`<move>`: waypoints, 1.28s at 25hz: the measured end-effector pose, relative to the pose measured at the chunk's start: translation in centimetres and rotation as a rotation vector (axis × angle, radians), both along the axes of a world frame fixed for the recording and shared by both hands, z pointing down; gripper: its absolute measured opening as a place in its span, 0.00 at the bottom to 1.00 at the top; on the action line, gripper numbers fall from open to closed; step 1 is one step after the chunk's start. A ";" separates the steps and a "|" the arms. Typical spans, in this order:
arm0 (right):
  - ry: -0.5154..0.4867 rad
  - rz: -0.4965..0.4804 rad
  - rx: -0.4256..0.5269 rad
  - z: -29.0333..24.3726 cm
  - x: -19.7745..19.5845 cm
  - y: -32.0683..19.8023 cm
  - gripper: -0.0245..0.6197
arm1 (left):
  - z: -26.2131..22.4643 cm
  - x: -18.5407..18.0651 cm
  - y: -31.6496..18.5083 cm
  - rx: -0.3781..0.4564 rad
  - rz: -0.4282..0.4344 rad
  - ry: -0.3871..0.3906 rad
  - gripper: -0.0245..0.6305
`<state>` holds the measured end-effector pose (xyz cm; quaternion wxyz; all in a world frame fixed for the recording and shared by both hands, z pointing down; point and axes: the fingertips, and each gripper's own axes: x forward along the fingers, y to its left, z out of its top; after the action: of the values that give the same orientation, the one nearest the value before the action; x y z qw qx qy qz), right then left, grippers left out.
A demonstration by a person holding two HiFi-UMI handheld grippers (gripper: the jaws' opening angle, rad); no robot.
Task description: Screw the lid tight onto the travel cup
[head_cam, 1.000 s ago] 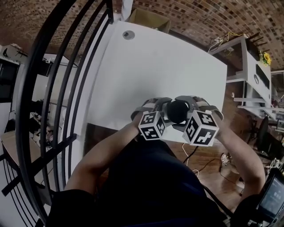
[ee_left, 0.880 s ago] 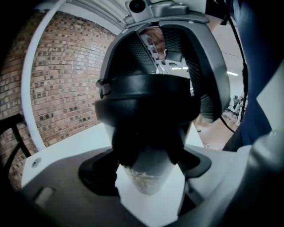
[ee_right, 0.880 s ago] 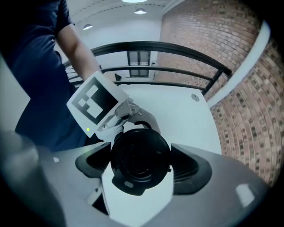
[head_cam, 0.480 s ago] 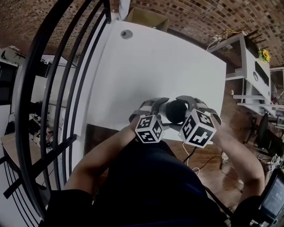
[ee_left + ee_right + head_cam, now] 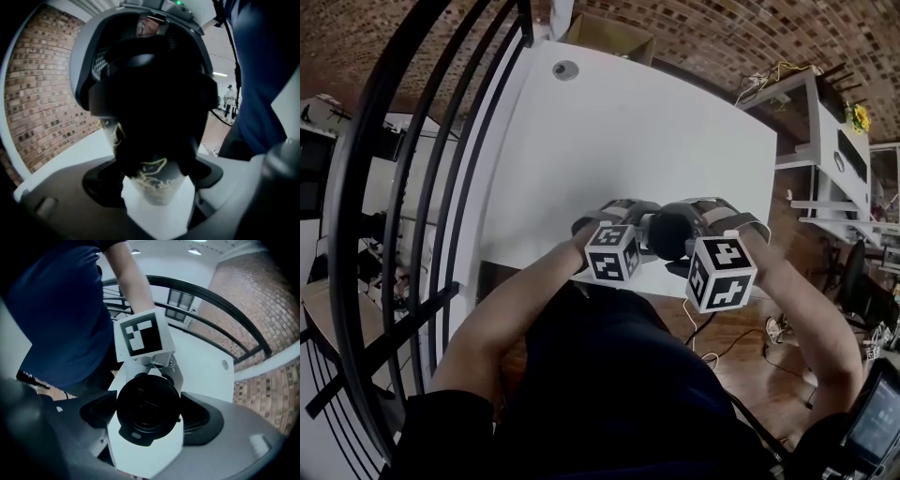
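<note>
A dark travel cup is held off the table's near edge between both grippers. In the left gripper view its pale lower body with a yellow drawing sits between the pads of my left gripper, whose jaws are closing on it. The black lid fills the gap of my right gripper, which is shut on it from above. In the head view, my left gripper and right gripper meet at the cup. The cup's rim is hidden.
The white table stretches away from the grippers, with a round grommet at its far end. A black railing runs along the left. A white shelf unit stands to the right, and cables lie on the wooden floor.
The left gripper's marker cube has risen a little towards the table. The right gripper's cube has turned about the cup. The cup stays between them.
</note>
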<state>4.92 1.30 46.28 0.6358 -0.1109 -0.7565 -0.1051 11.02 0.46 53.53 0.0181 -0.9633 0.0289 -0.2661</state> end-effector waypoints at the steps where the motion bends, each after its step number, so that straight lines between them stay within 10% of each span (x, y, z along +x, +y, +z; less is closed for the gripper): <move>1: -0.004 0.074 -0.006 0.0 0.0 -0.2 0.70 | 0.0 0.0 -0.1 0.002 -0.040 0.016 0.65; 8: 0.021 0.547 -0.022 -0.1 0.3 -0.6 0.70 | -0.2 0.1 -0.3 0.027 -0.407 0.072 0.64; 11: 0.008 0.583 -0.003 -0.1 0.2 -0.7 0.70 | -0.1 0.2 -0.5 0.028 -0.510 0.080 0.66; 16: -0.015 0.507 -0.024 -0.4 0.4 -0.7 0.70 | -0.9 -1.3 0.0 -0.007 -0.249 0.104 0.80; 23: 0.004 0.143 0.002 -0.1 0.3 0.3 0.70 | 0.1 -0.8 0.5 -0.045 0.143 -0.023 0.79; 27: 0.019 0.011 0.015 -0.3 1.2 0.7 0.70 | -1.0 0.9 1.2 -0.037 0.125 0.016 0.65; 32: 0.034 0.268 0.004 -0.3 2.3 0.7 0.70 | -1.3 1.8 1.1 -0.015 -0.163 0.109 0.65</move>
<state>7.24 2.02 45.96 0.6571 -0.0094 -0.7535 -0.0191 12.79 1.57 52.21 -0.0123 -0.9709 0.1062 -0.2143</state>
